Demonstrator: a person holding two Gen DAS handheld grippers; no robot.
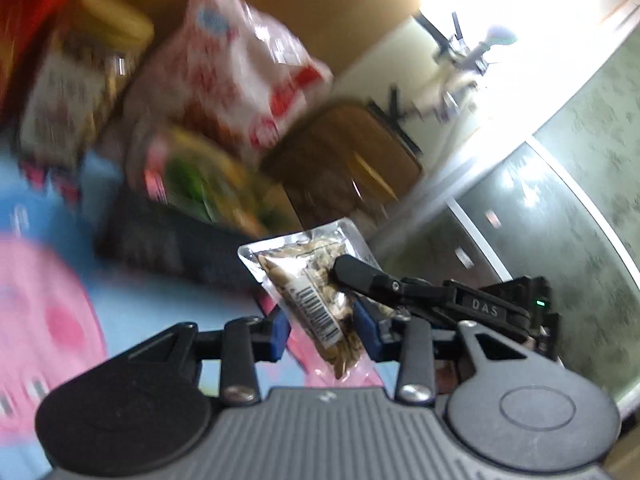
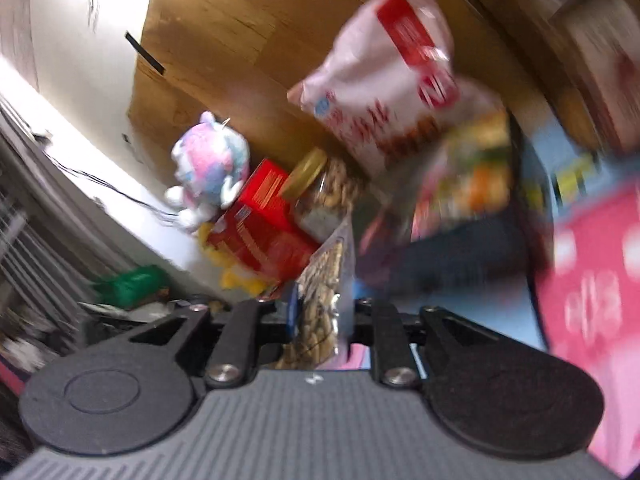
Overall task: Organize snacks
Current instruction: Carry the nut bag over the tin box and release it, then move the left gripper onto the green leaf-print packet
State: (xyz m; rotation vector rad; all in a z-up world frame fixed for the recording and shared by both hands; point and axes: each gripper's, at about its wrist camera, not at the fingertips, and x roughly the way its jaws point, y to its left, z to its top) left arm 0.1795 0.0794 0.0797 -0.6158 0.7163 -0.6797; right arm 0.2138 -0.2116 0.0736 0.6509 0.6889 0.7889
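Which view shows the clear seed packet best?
The left wrist view: the seed packet faces the camera, barcode and seeds sharp. The right wrist view shows it edge-on and blurred.

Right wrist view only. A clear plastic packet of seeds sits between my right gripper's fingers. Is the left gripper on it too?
Observer: Yes. The left gripper has its blue pads on both edges of that clear plastic packet of seeds, below where the right gripper reaches it.
Operator: Any label?
Observer: A white barcode label faces the left camera.
Operator: What's behind it there?
Observer: A brown translucent tub, blurred.
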